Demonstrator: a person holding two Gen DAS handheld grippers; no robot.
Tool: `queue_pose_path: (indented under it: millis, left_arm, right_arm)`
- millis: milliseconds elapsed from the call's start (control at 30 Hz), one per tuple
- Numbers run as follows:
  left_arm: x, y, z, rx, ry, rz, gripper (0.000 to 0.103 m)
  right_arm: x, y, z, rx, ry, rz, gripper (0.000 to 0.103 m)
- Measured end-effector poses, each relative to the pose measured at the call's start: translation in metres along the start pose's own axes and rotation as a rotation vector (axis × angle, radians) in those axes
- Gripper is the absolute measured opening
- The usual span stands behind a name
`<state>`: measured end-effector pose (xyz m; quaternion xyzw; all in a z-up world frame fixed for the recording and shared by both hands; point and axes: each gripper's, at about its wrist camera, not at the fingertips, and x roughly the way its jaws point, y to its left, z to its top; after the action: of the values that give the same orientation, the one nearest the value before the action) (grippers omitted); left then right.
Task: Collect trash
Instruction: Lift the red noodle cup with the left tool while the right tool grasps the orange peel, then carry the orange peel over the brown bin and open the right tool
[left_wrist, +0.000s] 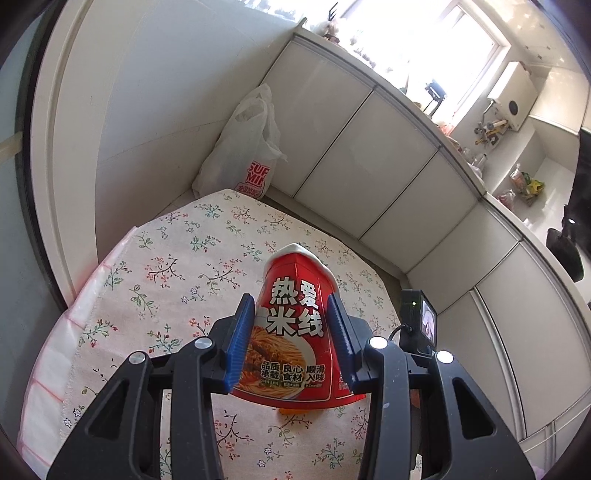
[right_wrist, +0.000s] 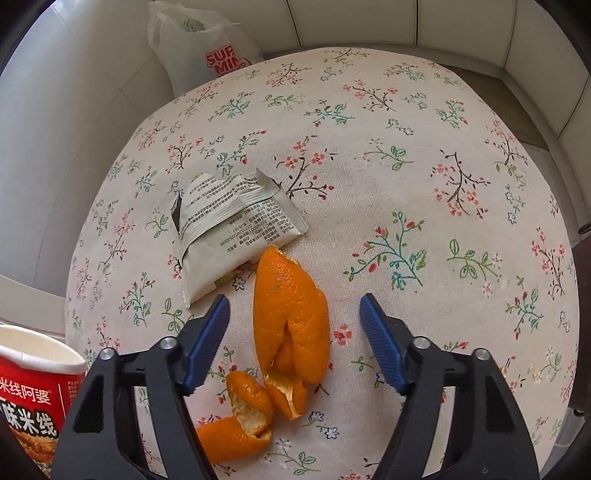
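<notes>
Red noodle cup (left_wrist: 295, 325), squashed between the blue pads of the left gripper (left_wrist: 291, 332), held tilted over the flowered tablecloth (left_wrist: 177, 266); jaws part closed and pressing on both sides. On the cup: 热爱米线 in large white characters, below them 品质承载, 良心食材, 顺滑入味; finer print too small to read. From the right wrist view, 米线阿婆 and 味米线 legible, the rest cut off by the frame.

Right gripper (right_wrist: 295, 325) pointing down over the orange peel (right_wrist: 291, 321), jaws about half open, pads clear of the peel on either side, nothing gripped. Second peel piece (right_wrist: 240, 421) lower, partly hidden behind the left finger. Torn grey wrapper (right_wrist: 236, 229) just beyond the peel, covered in small print, unreadable. White bag (right_wrist: 199, 48) past the table edge, red letters "SUP" and "MI", the remainder hidden.
</notes>
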<state>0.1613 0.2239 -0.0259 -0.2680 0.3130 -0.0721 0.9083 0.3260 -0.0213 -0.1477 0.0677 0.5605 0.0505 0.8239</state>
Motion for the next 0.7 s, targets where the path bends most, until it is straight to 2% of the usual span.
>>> queue_pose_path:
  millis: [33,100,200,367,700]
  left_arm:
    - [0.0,-0.001,0.0,-0.001,0.001,0.0,0.041]
    - [0.001,-0.002,0.001,0.002,0.002,0.001,0.041]
    - [0.003,-0.002,0.001,0.004,0.007,0.004,0.041]
    - [0.005,0.001,0.001,-0.007,0.01,0.012,0.041]
    - [0.007,-0.004,-0.003,0.001,0.01,0.036,0.041]
  right_arm:
    - [0.0,0.001,0.0,-0.007,0.0,-0.01,0.059]
    - [0.0,0.001,0.0,-0.028,-0.001,-0.024,0.043]
    - [-0.003,-0.002,-0.003,-0.043,-0.007,-0.035,0.032]
    - [-0.007,-0.002,-0.008,-0.055,-0.038,-0.058,0.027]
    - [-0.03,-0.015,-0.011,-0.064,-0.085,-0.068,0.026]
